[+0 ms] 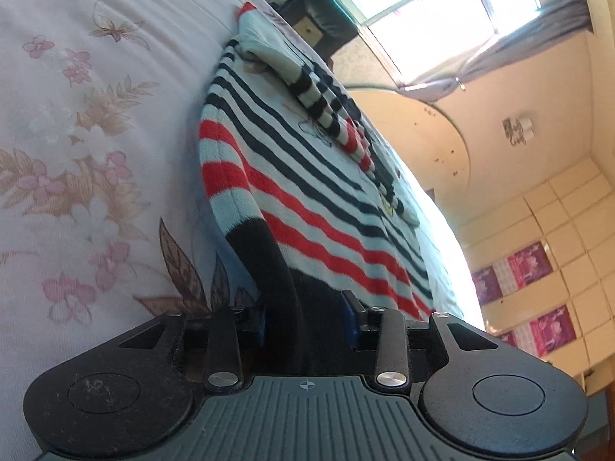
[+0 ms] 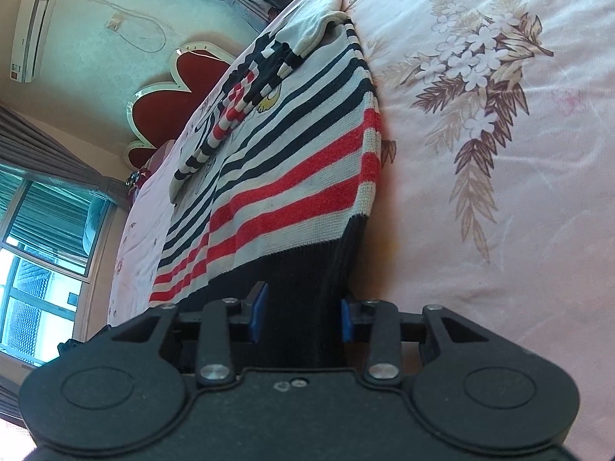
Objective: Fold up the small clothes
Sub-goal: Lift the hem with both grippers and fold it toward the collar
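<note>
Both the left tool (image 1: 307,317) and right tool (image 2: 299,309) pinch the dark hem of the striped sweater (image 1: 307,192) lying flat on the floral bedspread (image 1: 96,153), seemingly ready to lift and fold the hem toward the collar.

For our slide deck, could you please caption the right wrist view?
Right tongs grip the dark hem of a striped knit sweater on a floral bedsheet.
</note>
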Demonstrator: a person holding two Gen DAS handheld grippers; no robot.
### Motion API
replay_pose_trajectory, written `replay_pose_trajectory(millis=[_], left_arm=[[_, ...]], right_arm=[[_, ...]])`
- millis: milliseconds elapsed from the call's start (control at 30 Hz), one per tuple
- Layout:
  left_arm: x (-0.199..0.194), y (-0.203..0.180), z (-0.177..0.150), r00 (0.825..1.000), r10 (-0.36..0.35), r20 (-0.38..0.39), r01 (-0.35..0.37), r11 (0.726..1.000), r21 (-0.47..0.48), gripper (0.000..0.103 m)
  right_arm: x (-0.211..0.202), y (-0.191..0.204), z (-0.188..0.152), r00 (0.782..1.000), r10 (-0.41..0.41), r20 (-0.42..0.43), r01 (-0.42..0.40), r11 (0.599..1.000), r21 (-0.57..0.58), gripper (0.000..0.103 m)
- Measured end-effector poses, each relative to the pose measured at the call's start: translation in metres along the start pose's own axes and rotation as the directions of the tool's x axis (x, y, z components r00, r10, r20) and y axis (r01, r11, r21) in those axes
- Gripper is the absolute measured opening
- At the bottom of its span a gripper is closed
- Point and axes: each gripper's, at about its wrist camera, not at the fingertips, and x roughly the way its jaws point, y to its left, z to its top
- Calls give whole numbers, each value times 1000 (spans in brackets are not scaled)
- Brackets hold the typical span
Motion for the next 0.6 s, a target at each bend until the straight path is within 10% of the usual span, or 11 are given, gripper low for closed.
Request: replay_pose_trajectory(millis=[233,600], left_arm=[[-1,3,-17,996,-85,1,85,995,-58,37],[5,9,-3,998,-8,65,14,996,-92,36]], right_arm=[[-6,-1,-11,1000,4,8,-5,1000,17,35],[-5,1,-6,999,-19,33,18,999,38,35]])
